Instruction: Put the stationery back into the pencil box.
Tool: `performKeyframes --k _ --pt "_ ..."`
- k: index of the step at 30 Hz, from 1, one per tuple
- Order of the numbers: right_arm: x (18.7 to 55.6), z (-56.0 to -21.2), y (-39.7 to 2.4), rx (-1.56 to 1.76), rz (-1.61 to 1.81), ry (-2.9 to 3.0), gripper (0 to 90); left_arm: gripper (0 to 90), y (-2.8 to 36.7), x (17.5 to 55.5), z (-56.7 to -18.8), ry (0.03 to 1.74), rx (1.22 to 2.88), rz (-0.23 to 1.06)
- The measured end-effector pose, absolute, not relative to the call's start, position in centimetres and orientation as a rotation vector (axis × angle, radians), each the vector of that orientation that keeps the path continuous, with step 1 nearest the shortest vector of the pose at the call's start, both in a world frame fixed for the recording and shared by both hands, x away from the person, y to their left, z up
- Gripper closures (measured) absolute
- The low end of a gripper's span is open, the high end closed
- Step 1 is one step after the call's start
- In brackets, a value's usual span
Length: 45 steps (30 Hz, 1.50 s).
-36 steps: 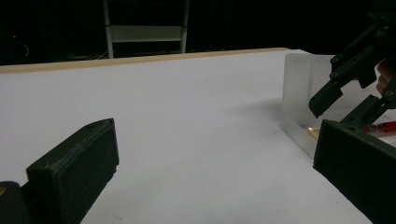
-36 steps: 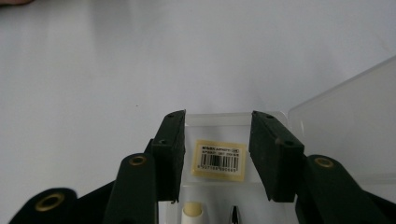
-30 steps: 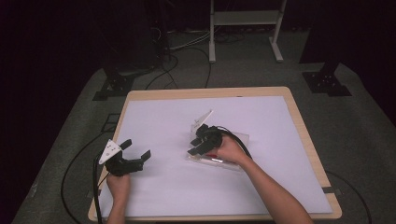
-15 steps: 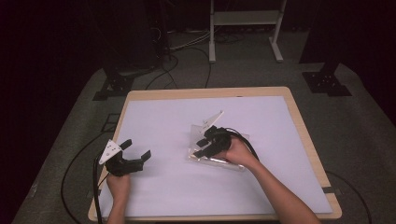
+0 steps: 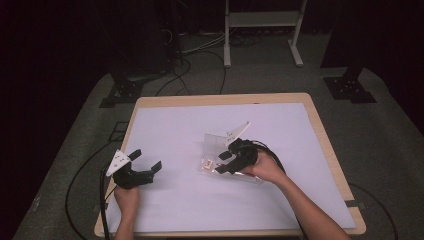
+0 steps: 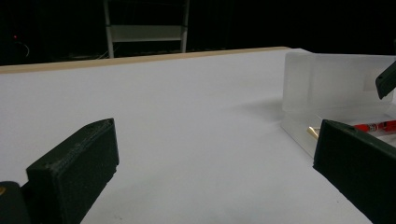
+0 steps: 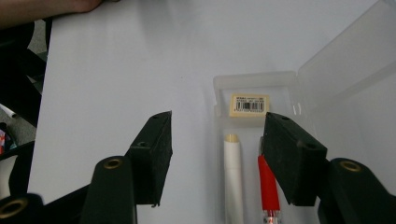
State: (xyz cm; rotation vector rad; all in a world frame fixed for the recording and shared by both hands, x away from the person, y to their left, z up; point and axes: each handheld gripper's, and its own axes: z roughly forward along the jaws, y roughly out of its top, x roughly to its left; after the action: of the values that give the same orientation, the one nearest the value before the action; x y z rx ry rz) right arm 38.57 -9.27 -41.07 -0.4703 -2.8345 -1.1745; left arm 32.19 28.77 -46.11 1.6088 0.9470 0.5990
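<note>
A clear plastic case (image 5: 212, 141) lies open on the white sheet, its lid (image 7: 345, 70) tilted up. Inside lie a white pen (image 7: 232, 177) and a red pen (image 7: 267, 184), with a barcode label (image 7: 250, 103) at the case's end. My right gripper (image 5: 223, 162) hovers over the case's near end. Its jaws are open and have just been opening; neither pad presses on anything, and the white pen lies below the gap. My left gripper (image 5: 146, 160) rests open near the front left, pointing toward the case (image 6: 327, 79), with nothing between its fingers.
The wooden table edge (image 5: 220, 99) frames the white sheet (image 5: 180, 200). Cables (image 5: 85, 175) trail over the floor at the left. A white metal stand (image 5: 262, 20) is behind the table.
My right gripper has drawn back a little to the right and toward the near edge, and its jaws stand wider apart. The left gripper has kept still.
</note>
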Motion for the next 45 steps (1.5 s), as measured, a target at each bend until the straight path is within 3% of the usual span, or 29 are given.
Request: performKeyframes --k 24,45 --pt "37.4 -40.6 -13.7 -0.576 -1.233 -2.808 28.3 0.0 28.7 32.2 -46.1 0.946 1.607 0.599" --pt "36.4 -40.7 -17.8 -0.674 -1.254 -2.812 26.0 0.0 28.7 32.2 -46.1 0.948 1.612 0.599"
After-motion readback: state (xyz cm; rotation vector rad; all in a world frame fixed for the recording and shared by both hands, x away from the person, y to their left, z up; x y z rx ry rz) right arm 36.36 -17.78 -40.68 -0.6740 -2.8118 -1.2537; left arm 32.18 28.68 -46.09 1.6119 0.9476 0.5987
